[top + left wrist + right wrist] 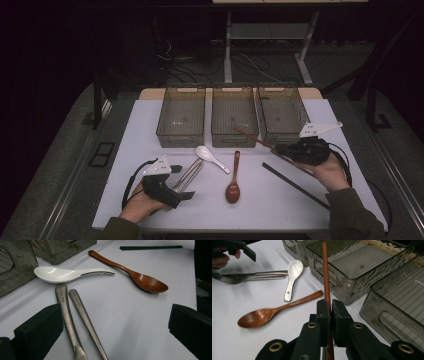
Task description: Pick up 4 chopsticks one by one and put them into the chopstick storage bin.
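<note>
My right gripper (329, 308) is shut on a brown wooden chopstick (325, 270), clamped near its middle. In the high view that gripper (278, 148) is at the right, and the chopstick (250, 136) slants up and left, its far end by the front of the middle bin (233, 140). My left gripper (182, 182) rests open at the front left, its jaws either side of the handles of two metal forks (65, 307) without pressing them. A white ceramic spoon (62, 275) and a brown wooden spoon (142, 280) lie on the white table (280, 205) past the forks.
Three translucent grey bins stand in a row at the back, the left one (181, 137) and the right one (292, 107) flanking the middle. A black chopstick (295, 185) lies diagonally at the front right. The person's hands hold both grippers from the near edge.
</note>
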`<act>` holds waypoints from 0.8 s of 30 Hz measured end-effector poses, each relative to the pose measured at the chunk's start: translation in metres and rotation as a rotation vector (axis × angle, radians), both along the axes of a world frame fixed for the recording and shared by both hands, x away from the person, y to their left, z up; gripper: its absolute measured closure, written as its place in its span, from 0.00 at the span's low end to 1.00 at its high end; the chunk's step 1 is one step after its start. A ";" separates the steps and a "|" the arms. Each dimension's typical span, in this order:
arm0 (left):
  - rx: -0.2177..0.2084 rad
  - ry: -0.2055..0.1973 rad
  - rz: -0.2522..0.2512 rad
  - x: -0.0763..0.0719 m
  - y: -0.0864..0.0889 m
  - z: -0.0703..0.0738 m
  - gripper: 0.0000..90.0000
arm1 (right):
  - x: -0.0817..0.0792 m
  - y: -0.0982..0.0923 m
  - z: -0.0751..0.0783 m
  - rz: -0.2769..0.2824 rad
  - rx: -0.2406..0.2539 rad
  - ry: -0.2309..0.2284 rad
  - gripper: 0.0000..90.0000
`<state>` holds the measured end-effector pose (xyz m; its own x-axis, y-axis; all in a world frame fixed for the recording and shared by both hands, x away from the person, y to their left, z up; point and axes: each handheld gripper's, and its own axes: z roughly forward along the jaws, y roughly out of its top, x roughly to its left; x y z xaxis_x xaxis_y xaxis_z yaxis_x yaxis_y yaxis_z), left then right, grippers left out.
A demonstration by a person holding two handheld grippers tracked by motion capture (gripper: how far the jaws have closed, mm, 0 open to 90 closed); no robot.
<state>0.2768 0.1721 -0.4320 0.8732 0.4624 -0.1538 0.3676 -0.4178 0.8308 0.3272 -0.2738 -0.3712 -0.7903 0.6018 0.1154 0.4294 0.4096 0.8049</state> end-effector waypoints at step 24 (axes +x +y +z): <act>-0.003 0.000 0.005 -0.001 -0.001 -0.001 0.00 | 0.035 0.070 0.008 -0.032 -0.018 0.020 0.95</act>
